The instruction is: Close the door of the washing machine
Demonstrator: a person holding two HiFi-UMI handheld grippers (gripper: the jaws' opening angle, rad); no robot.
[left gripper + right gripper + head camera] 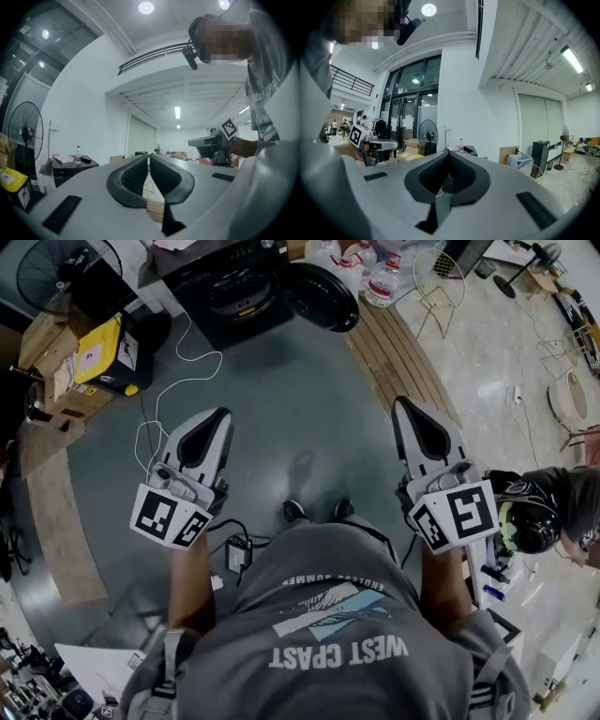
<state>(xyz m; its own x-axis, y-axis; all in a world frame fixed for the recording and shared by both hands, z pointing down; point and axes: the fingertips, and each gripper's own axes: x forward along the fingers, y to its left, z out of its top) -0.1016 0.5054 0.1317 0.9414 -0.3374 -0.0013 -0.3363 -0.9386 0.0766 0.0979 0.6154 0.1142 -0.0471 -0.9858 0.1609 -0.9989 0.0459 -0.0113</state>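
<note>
Both grippers held out level, empty, well short of the washing machine.

Left gripper (221, 414) and right gripper (401, 404) sit side by side over grey floor (300, 409), each with jaws pressed together on nothing. A white cable (178, 381) loops ahead of the left one. Farther on stands the black washing machine (230, 292), its round door (323, 296) swung open to the right, water bottles (380, 282) just beyond.

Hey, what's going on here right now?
A person stands holding a two-jaw gripper in each hand. The left gripper and right gripper are both shut and empty, held out in front. The washing machine is ahead with its round door swung open. Neither gripper is at it yet.
</note>
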